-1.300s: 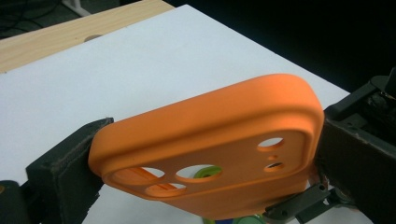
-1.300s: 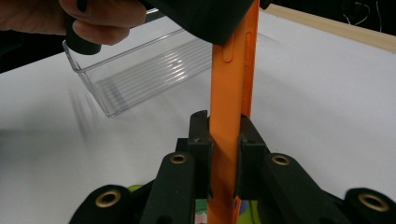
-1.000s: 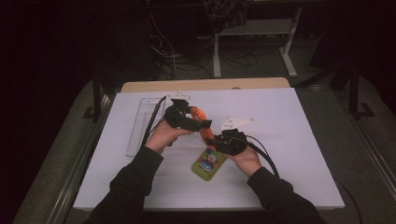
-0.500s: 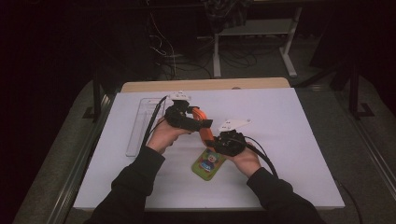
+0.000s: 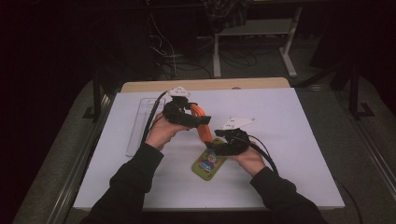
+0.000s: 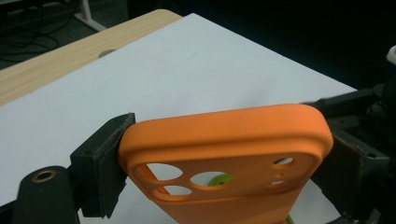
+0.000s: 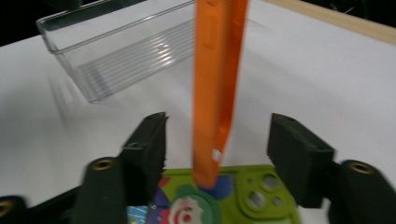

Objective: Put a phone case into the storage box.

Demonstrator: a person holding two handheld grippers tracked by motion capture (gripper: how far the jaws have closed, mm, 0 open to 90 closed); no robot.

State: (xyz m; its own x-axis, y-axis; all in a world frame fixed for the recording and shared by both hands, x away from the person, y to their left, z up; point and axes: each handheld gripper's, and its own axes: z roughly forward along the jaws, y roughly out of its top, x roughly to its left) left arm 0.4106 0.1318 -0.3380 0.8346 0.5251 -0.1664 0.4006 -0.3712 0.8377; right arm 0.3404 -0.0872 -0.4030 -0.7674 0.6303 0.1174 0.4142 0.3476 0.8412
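orange phone case (image 6: 224,158) is clamped across its width between the pads of the left gripper (image 5: 189,116), one pad on each long edge, camera cut-outs showing near the jaws in the left gripper view. in the high view the case (image 5: 201,125) slants down from the left gripper toward the right gripper (image 5: 223,144), above the white table cover (image 5: 289,140).

right gripper view: the case (image 7: 217,88) stands edge-on between the two black jaws, clear of both pads (a gap shows on either side). these jaws have just been opening; they now stand about half wide with nothing pressed between them.

under the orange case's lower end lies a green phone case (image 7: 233,200) with a cartoon print, flat on the table cover, its camera holes visible; whether the orange one touches it cannot be told. in the high view the green case (image 5: 208,163) sits just in front of the right hand (image 5: 250,156).

a clear plastic tray (image 5: 140,123) lies to the left of the left hand (image 5: 161,133), well apart from the green case. bare wooden table edge (image 5: 205,85) at the far side.
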